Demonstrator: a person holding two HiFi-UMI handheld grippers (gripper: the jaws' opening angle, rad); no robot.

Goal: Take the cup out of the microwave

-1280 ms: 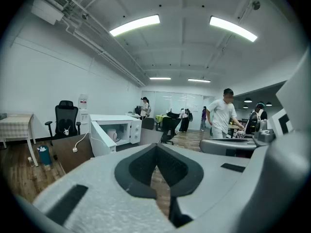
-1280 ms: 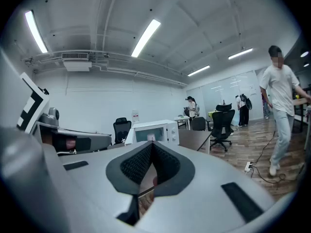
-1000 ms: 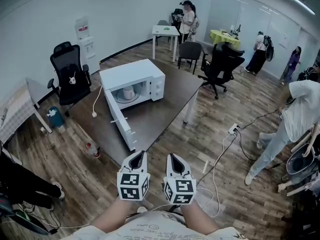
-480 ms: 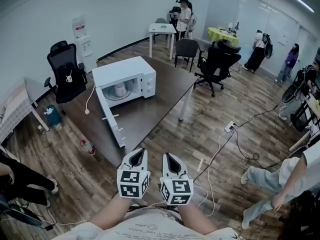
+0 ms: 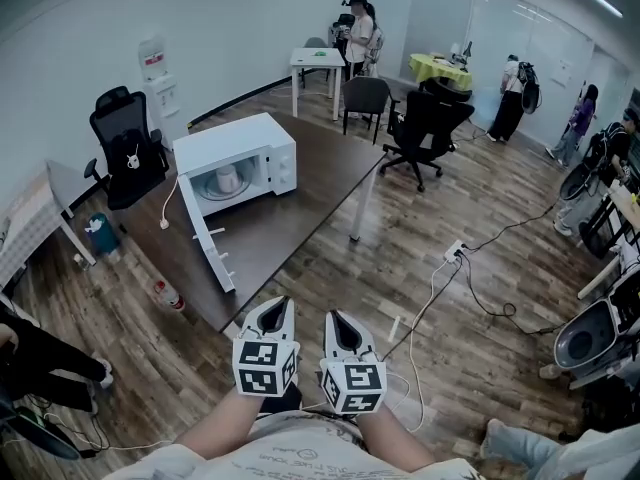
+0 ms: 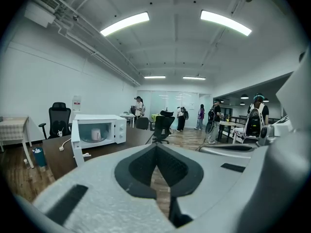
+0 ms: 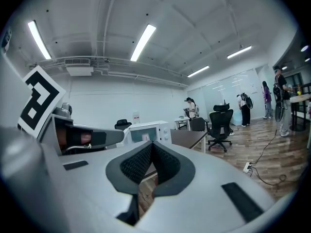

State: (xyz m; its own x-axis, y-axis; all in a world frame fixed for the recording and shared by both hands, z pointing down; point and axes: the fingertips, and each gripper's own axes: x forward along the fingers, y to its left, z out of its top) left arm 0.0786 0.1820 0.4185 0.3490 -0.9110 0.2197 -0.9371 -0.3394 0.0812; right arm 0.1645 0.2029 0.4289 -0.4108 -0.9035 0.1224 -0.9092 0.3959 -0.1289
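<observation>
The white microwave [image 5: 236, 160] stands on a dark brown table [image 5: 300, 203] with its door [image 5: 207, 244] swung open toward me. A pale cup [image 5: 229, 178] sits inside on the turntable. Both grippers are low in the head view, over the wood floor and well short of the table. The left gripper [image 5: 277, 308] and the right gripper [image 5: 336, 319] are shut with nothing between them. In the left gripper view the microwave [image 6: 99, 128] and cup [image 6: 95, 134] lie far beyond the left gripper [image 6: 156, 148]. The right gripper [image 7: 151, 144] also points toward the microwave [image 7: 146, 129].
A plastic bottle [image 5: 168, 296] lies on the floor by the table's near corner. A power strip with cables [image 5: 455, 253] is on the floor to the right. Black office chairs [image 5: 125, 148] [image 5: 425, 128] flank the table. Several people stand at the far end of the room.
The microwave and table have slid left and slightly farther off in the head view. The person in light clothes at the right has dropped to the bottom right corner. Both grippers stay shut.
</observation>
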